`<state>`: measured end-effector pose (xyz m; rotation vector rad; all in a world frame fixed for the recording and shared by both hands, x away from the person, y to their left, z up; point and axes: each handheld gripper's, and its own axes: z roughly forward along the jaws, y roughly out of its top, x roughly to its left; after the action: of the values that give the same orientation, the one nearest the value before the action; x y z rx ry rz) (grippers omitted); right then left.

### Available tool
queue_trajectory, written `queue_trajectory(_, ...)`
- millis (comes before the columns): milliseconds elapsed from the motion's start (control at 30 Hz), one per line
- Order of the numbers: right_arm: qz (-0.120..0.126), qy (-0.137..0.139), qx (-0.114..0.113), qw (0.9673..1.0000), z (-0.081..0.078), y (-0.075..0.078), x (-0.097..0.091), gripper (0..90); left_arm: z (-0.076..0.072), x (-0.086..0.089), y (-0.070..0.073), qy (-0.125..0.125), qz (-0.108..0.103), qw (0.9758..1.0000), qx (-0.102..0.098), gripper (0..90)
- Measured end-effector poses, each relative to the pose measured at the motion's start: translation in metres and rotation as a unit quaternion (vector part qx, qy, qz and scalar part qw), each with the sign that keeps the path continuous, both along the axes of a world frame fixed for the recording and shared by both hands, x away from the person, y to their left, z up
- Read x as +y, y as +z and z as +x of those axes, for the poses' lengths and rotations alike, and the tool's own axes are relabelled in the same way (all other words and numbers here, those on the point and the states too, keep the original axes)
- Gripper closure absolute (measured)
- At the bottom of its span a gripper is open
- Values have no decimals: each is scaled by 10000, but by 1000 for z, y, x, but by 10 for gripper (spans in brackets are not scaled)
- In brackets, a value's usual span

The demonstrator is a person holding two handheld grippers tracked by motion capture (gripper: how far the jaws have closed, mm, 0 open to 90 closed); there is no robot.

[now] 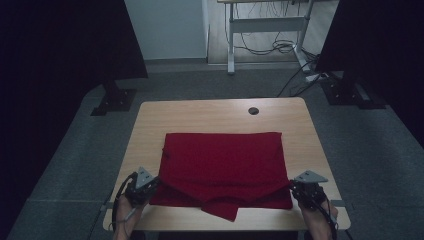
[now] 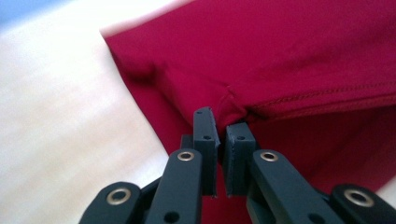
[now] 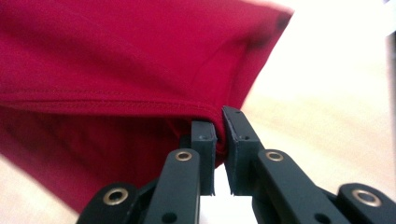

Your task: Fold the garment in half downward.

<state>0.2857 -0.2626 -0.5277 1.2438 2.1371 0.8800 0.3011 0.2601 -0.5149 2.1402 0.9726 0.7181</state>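
Lying flat on the wooden table [image 1: 150, 120], the red cloth [image 1: 225, 160] is a folded garment spread as a wide rectangle; its long axis runs left to right across the table, parallel to the person's edge, and it sits nearer that edge than the far one; a small flap of it [image 1: 222, 210] droops in a point toward the person at the middle of the near side. The left gripper [image 1: 150, 184] is at the cloth's near left corner, its jaws pinched narrow on a bunched bit of hemmed fabric [image 2: 229, 100], seen close in the left gripper view; the right gripper [image 1: 296, 186] is at the near right corner, jaws likewise clamped on the stitched hem [image 3: 205, 109]. A dark round hole [image 1: 253, 110] marks the table's far side, well apart from the cloth.
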Motion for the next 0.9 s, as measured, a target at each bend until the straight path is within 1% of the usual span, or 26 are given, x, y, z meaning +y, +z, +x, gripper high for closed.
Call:
queue_trajectory(33,-22,24,168,9999,1,-13,-1,823,0,-1,-19,0,201,9996,189,848)
queue_trajectory(67,-22,24,168,9999,1,-13,-1,823,0,-1,-19,0,201,9996,189,845)
queue_trajectory(100,-31,25,209,9998,1,-17,-1,822,0,-1,-19,0,201,9996,189,845)
queue_trajectory(133,-31,25,209,9998,1,-17,-1,822,2,-2,-29,25,278,9992,279,845)
queue_trajectory(167,-16,50,283,9996,2,-25,-2,818,3,-2,-33,25,328,9989,321,830)
queue_trajectory(200,-16,50,283,9996,2,-25,-2,818,3,-2,-33,25,328,9989,321,826)
queue_trajectory(233,62,82,262,9996,3,-27,-5,797,3,0,-34,64,249,9992,318,810)
queue_trajectory(300,69,95,255,9996,3,-28,-6,787,3,0,-34,87,233,9992,312,798)
queue_trajectory(333,69,95,255,9996,3,-28,-6,787,3,0,-34,87,233,9992,312,772)
queue_trajectory(367,104,92,254,9996,3,-28,-7,776,4,2,-34,157,162,9993,312,772)
queue_trajectory(400,104,92,254,9996,3,-28,-7,776,4,2,-34,157,162,9993,312,725)
queue_trajectory(433,293,92,312,9990,3,-29,-10,776,4,2,-34,157,162,9993,312,725)
queue_trajectory(467,293,92,312,9990,3,-29,-10,754,4,7,-32,198,-135,9990,380,725)
queue_trajectory(500,710,157,446,9964,4,-29,-18,728,3,10,-29,178,-226,9989,383,642)
queue_trajectory(533,710,157,446,9964,4,-29,-18,728,3,10,-29,178,-226,9989,383,607)
queue_trajectory(567,858,188,472,9950,3,-27,-20,728,3,10,-29,178,-226,9989,383,607)
queue_trajectory(600,858,188,472,9950,3,-27,-20,715,1,14,-14,82,-428,9987,277,607)
queue_trajectory(633,858,188,472,9950,3,-27,-20,715,1,14,-14,82,-428,9987,277,479)
queue_trajectory(667,1152,287,414,9921,1,-17,-24,715,1,14,-14,82,-428,9987,277,479)
queue_trajectory(700,1152,287,414,9921,1,-17,-24,625,3,17,-3,-80,-433,9985,319,479)
queue_trajectory(733,1152,287,414,9921,1,-17,-24,625,3,17,-3,-80,-433,9985,319,396)
queue_trajectory(767,1239,366,370,9909,2,-8,-26,625,3,17,-3,-80,-433,9985,319,396)
queue_trajectory(800,1239,366,370,9909,2,-8,-26,550,5,17,3,-140,-370,9989,244,396)
queue_trajectory(833,1239,366,370,9909,2,-8,-26,550,5,17,3,-140,-370,9989,244,370)
queue_trajectory(867,1283,376,306,9906,2,-3,-27,550,5,17,3,-140,-370,9989,244,370)
queue_trajectory(900,1283,376,306,9906,2,-3,-27,491,11,19,12,-164,-402,9986,303,370)
